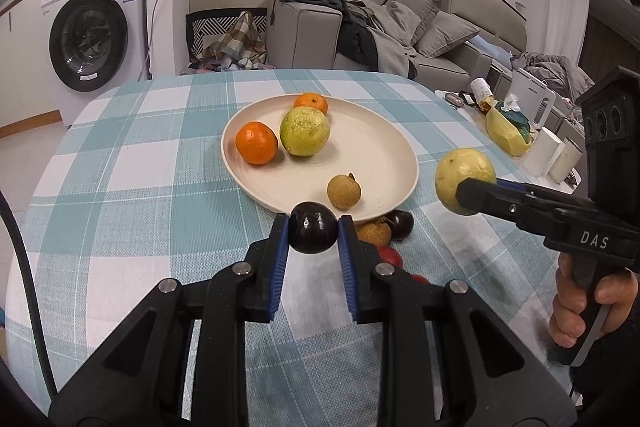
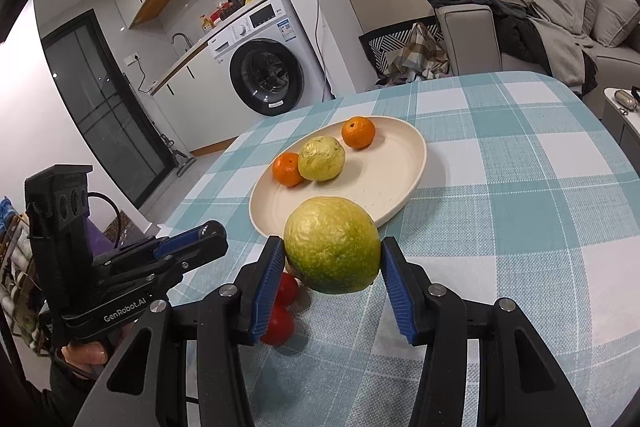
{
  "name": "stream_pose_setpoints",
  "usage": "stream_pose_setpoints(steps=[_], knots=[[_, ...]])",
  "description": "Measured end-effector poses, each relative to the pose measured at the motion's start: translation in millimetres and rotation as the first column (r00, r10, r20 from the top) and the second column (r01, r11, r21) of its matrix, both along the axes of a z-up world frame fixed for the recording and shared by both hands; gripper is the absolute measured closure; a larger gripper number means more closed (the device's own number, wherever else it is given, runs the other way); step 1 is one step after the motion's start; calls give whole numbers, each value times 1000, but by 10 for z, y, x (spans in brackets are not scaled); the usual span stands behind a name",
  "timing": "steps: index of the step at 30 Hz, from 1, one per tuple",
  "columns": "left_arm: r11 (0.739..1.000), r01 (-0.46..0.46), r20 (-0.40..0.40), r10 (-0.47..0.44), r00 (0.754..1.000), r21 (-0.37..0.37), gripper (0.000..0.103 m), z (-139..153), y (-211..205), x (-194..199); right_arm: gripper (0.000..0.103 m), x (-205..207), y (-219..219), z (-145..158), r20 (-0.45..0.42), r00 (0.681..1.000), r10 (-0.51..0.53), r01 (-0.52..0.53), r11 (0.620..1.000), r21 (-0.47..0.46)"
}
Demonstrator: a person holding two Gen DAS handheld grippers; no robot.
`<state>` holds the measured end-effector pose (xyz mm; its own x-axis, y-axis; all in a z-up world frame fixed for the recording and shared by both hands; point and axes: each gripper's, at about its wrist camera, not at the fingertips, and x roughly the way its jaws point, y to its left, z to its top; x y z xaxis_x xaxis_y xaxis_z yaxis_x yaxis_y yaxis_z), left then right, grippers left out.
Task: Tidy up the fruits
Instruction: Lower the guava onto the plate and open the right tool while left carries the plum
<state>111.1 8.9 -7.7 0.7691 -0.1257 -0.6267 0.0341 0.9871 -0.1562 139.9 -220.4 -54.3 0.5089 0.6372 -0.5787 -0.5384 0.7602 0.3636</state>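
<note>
I hold the left hand-held gripper [image 1: 313,231] clenched on a dark plum [image 1: 313,233], lifted just in front of the near rim of the cream plate [image 1: 384,155]. My right hand-held gripper [image 2: 333,255] grasps a big yellow-green guava [image 2: 333,245] above the checked tabletop [image 2: 500,187] — beside the plate. On the plate lie two oranges [image 1: 256,142], another guava [image 1: 305,131] and a small brown longan [image 1: 343,191]. More fruits — a longan, a plum, red ones [image 2: 279,323] — lie on the cloth below the grippers.

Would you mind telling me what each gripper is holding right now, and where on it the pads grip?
The left gripper clamps a dark plum across its sides; the right gripper clamps a green guava across its sides.
</note>
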Motion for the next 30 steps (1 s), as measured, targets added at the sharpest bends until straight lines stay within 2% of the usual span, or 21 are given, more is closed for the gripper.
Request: stream_pose_setpoints(steps=[13, 30], knots=[[999, -31, 26, 30, 999, 23, 81, 77, 16, 232, 53, 168, 6, 95, 24, 1000, -10, 10, 1000, -1], [998, -51, 12, 50, 999, 32, 81, 30, 91, 438, 53, 310, 41, 135, 29, 1000, -9, 9, 1000, -9]])
